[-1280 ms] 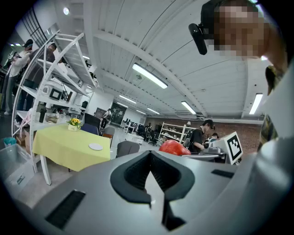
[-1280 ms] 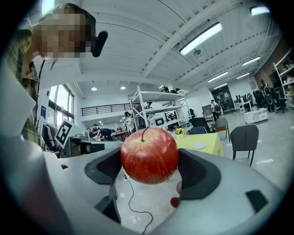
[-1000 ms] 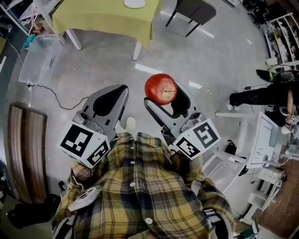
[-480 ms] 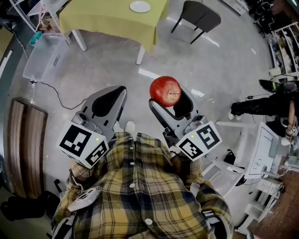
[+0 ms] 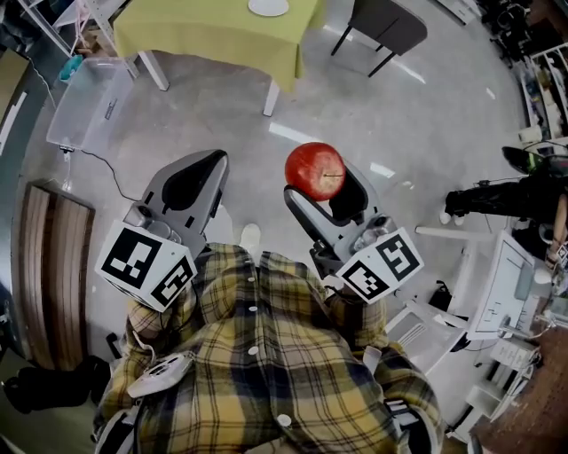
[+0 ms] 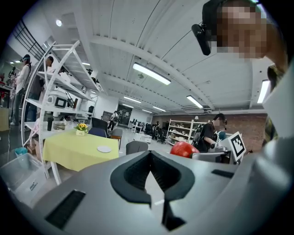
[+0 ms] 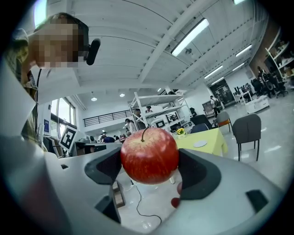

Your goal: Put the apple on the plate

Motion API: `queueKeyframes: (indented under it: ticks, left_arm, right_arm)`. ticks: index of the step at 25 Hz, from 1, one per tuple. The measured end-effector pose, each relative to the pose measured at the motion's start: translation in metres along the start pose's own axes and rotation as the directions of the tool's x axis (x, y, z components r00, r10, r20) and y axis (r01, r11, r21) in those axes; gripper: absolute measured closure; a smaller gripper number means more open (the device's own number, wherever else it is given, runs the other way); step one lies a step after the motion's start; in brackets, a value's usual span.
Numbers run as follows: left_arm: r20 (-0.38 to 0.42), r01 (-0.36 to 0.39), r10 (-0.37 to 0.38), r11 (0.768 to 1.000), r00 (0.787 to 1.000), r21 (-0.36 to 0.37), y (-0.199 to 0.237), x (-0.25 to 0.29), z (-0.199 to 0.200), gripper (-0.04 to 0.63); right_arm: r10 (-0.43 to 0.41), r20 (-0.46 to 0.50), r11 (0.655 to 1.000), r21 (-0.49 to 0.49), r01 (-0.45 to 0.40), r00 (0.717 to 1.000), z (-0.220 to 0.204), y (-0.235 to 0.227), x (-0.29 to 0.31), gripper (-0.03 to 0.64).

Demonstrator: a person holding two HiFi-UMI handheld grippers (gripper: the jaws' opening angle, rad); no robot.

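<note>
A red apple [image 5: 315, 170] hangs over the floor at chest height, and my right gripper [image 5: 316, 175] is shut on it. In the right gripper view the apple [image 7: 149, 156] sits stem up between the two dark pads [image 7: 104, 166] of the right gripper [image 7: 149, 159]. My left gripper [image 5: 216, 160] is held beside it to the left, shut with nothing in it; its tips meet in the left gripper view [image 6: 149, 155]. The white plate [image 5: 268, 6] lies on a yellow-green table [image 5: 213, 31] far ahead, also seen as a plate [image 6: 104, 149] and as a plate [image 7: 200, 143].
A dark chair [image 5: 386, 22] stands right of the table. A clear plastic bin [image 5: 84, 102] with a cable sits on the floor at the left, a wooden bench [image 5: 44, 284] nearer. White furniture [image 5: 497, 266] and a person's dark legs [image 5: 497, 191] are at the right.
My left gripper has shifted to the left and slightly forward. The right gripper with the apple has edged a little to the right. The table has drifted towards the top edge.
</note>
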State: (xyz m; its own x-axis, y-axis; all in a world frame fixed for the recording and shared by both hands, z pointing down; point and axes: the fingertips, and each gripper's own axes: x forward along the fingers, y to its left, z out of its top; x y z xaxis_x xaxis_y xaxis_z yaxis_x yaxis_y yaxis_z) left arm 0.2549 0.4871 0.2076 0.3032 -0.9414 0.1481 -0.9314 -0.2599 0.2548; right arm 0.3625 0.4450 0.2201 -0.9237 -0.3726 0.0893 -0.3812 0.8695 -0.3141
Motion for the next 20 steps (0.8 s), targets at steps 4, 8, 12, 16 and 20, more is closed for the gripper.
queueKeyframes:
  ticks: [4,8,12,16,20]
  left_arm:
    - [-0.007,0.006,-0.006,1.0,1.0,-0.001,0.012,0.007,-0.002,0.589]
    - [-0.017,0.018,-0.018,1.0,1.0,-0.006,0.03,0.019,0.001,0.589]
    - [-0.014,0.021,-0.021,1.0,1.0,-0.02,0.061,0.031,0.009,0.589]
    - [-0.016,0.032,-0.033,0.999,0.999,-0.032,0.103,0.048,0.02,0.589]
    - [-0.017,0.049,-0.049,0.998,0.999,-0.035,0.147,0.065,0.036,0.589]
  right_arm:
    - [-0.008,-0.006,1.0,0.011,0.008,1.0,-0.004,-0.008,0.011,0.245]
    - [-0.02,-0.014,1.0,0.009,0.02,1.0,-0.002,-0.016,0.032,0.245]
    - [-0.023,-0.027,1.0,0.006,0.023,0.999,0.002,-0.021,0.065,0.245]
    - [-0.031,-0.05,0.999,0.012,0.031,0.998,0.003,-0.032,0.109,0.245]
    - [-0.04,-0.069,0.999,0.009,0.041,0.997,0.009,-0.043,0.157,0.245]
